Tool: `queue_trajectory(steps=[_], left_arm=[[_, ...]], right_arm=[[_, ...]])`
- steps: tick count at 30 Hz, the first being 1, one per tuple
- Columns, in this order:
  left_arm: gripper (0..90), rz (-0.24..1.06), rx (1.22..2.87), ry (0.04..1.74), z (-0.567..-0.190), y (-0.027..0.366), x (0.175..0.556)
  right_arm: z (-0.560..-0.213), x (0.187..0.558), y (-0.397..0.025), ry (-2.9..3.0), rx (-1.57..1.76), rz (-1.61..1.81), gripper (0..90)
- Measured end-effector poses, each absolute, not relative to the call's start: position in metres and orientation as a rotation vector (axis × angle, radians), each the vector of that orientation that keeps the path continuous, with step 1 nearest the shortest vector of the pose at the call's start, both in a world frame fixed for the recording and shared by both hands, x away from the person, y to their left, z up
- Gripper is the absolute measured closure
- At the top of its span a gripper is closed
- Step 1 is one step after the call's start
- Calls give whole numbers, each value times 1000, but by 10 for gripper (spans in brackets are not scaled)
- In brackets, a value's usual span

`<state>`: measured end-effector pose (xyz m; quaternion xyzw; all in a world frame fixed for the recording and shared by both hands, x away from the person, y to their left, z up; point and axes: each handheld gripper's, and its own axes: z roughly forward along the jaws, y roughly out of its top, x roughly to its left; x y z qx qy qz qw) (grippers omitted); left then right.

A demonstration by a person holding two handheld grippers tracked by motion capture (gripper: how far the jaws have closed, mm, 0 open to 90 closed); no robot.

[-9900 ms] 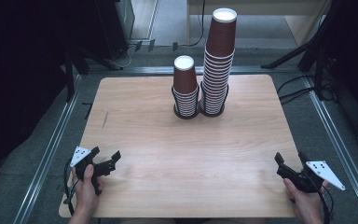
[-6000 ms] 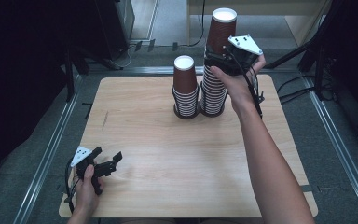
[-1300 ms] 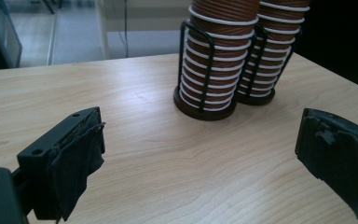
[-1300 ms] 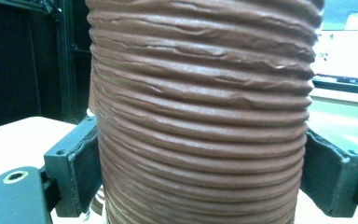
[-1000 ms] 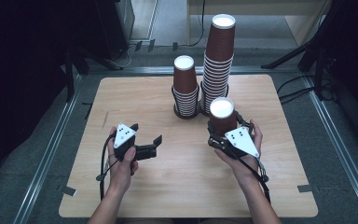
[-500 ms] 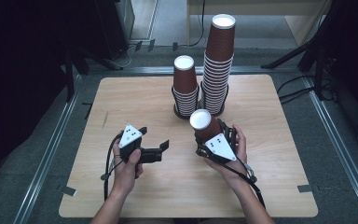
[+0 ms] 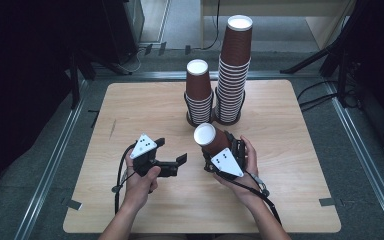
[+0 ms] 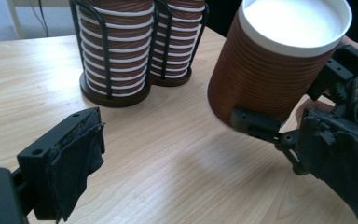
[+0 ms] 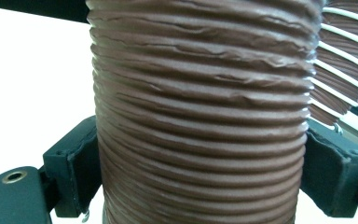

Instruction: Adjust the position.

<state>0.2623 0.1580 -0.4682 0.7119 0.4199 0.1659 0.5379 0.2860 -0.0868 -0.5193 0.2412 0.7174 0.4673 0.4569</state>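
Observation:
A brown ribbed paper cup (image 7: 215,142) with a white inside is held above the table's middle, tilted with its mouth toward the left. My right gripper (image 7: 219,149) is shut on its body. In the right gripper view the cup (image 9: 200,116) stands between both jaws of my right gripper (image 9: 200,182). My left gripper (image 7: 173,151) is open just left of the cup, jaws pointing right. In the left gripper view, my left gripper (image 8: 200,163) is spread wide with nothing in it. The cup (image 8: 270,70) hangs close ahead at the right.
Two stacks of brown cups stand in black wire holders at the back middle: a short stack (image 7: 198,95) and a tall stack (image 7: 232,70). Their holders (image 8: 116,56) sit close ahead in the left gripper view. Dark floor and metal rails surround the wooden table (image 7: 130,110).
My right gripper has carried the cup left and nearer to the person, tilting its mouth leftward. My left gripper has edged right toward it.

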Motion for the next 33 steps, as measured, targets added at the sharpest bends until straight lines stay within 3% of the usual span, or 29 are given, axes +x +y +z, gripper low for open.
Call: queue_trajectory(steps=[33], left_arm=[[67, 303, 1724, 911, -464, 138, 256]], right_arm=[[-525, 266, -59, 1805, 282, 1116, 119]])
